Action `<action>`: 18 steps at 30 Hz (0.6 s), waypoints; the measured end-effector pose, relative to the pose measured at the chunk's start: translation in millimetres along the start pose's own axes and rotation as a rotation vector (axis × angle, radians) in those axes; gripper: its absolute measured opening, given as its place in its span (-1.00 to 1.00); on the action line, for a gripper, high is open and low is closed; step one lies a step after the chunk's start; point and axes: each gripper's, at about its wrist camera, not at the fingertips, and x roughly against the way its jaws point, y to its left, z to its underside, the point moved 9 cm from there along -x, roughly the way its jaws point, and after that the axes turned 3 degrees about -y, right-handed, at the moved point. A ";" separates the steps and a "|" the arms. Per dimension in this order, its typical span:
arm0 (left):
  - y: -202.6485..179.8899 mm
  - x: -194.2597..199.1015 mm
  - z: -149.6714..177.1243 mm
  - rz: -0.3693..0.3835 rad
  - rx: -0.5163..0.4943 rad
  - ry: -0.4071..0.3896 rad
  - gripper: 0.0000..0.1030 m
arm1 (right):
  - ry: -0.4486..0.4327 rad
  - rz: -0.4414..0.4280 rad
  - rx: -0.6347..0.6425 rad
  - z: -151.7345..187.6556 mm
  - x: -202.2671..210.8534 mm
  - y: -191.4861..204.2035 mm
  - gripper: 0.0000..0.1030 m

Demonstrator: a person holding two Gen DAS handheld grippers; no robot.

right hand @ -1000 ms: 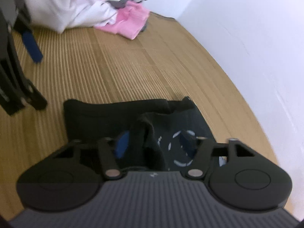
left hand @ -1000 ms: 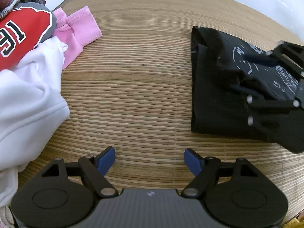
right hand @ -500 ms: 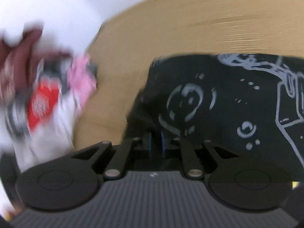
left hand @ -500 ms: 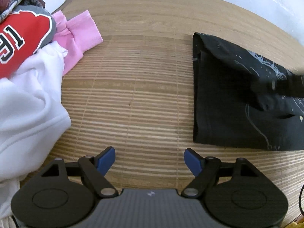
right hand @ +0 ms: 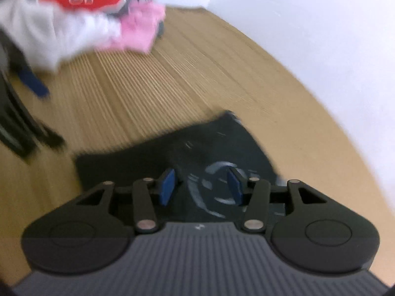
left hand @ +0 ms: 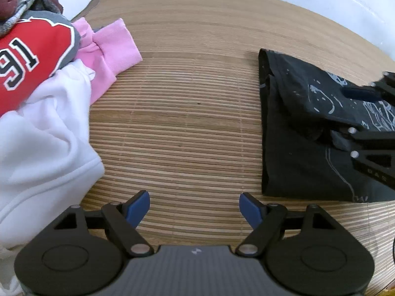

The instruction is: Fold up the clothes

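So your ribbed bamboo mat (left hand: pixel 187 123) carries an unfolded heap at nine o'clock, white sweatshirt (left hand: pixel 42 133) under red numbered jersey (left hand: pixel 29 61) and pink garment (left hand: pixel 111 49); only the folded black printed T-shirt (left hand: pixel 296 135) at three o'clock looks done. Your left gripper (left hand: pixel 195 206) hangs wide and empty, while your right gripper (right hand: pixel 200 186) is opening over that shirt, gripping nothing, with its view blurred and the heap's far side cut off.

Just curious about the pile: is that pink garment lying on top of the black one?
No, the pink garment sits by the white one, with bare mat separating it from the black garment.

Black shirt (left hand: pixel 296 148), pale line print
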 end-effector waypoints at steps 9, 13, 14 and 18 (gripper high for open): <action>5.2 -0.1 -0.5 0.002 0.015 0.001 0.58 | 0.098 -0.009 0.200 23.1 -2.9 13.8 -0.04; 2.3 0.2 1.9 0.005 -0.002 0.008 0.58 | 0.029 0.057 0.185 4.9 -21.5 16.8 -0.06; 2.1 0.2 2.5 0.004 -0.004 0.010 0.58 | 0.013 0.071 0.197 1.3 -25.0 18.0 -0.08; 4.2 1.6 4.2 0.003 0.002 0.009 0.58 | -0.041 0.078 0.166 -11.8 -25.9 17.5 -0.55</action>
